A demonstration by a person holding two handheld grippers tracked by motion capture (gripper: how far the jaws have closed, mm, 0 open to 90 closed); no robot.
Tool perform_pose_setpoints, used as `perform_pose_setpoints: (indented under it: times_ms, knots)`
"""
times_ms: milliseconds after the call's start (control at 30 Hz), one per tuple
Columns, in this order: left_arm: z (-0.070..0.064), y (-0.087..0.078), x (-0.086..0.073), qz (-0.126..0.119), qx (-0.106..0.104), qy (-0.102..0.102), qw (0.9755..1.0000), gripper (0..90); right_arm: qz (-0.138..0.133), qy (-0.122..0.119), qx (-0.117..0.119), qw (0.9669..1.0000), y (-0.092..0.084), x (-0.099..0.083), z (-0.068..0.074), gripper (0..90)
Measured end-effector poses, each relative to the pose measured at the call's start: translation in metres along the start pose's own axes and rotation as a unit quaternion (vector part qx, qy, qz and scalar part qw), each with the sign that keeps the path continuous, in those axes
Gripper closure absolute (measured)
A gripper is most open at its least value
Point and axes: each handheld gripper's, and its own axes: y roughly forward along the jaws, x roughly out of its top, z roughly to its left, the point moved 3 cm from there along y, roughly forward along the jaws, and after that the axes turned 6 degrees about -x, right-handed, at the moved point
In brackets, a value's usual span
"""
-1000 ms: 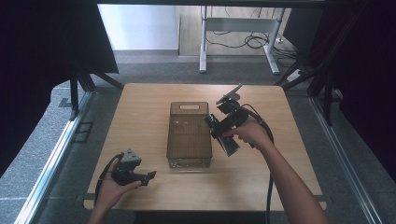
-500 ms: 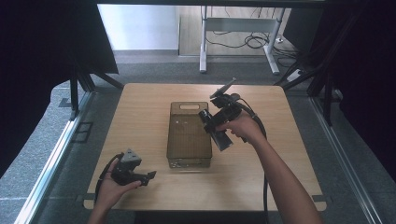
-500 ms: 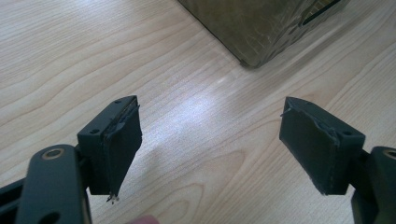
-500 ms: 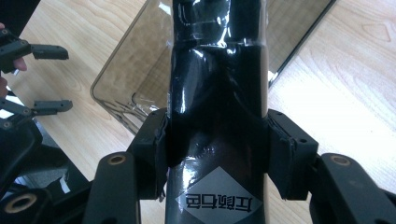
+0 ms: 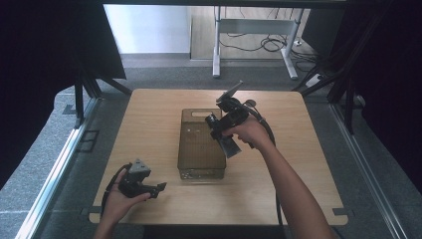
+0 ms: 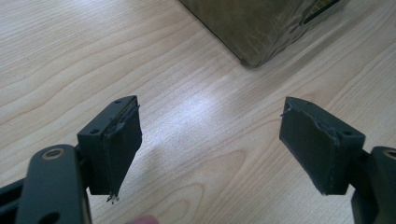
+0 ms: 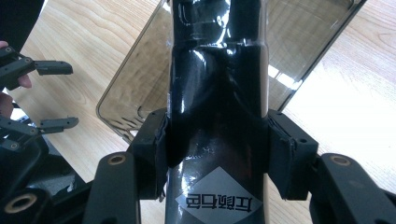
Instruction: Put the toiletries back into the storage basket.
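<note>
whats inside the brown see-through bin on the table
The brown bin looks empty: through its tinted walls the bare floor and wood table show. The right hand-held gripper holds a glossy black packet above its far half, which covers part of the inside there.

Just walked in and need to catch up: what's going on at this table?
A person works with a tool in each hand. The right tool grips a glossy black package and holds it over a smoky clear bin mid-table. The left tool rests open near the front left of the table, holding nothing.
</note>
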Motion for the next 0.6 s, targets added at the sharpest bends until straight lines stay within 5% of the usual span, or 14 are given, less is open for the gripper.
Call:
perform_pose_setpoints:
  times_ms: [600]
  knots:
    - [0.000,0.001,0.000,0.001,0.000,0.001,1.0000,21.4,0.013,0.031,0.009,0.9994,0.023,0.016,0.005,46.1]
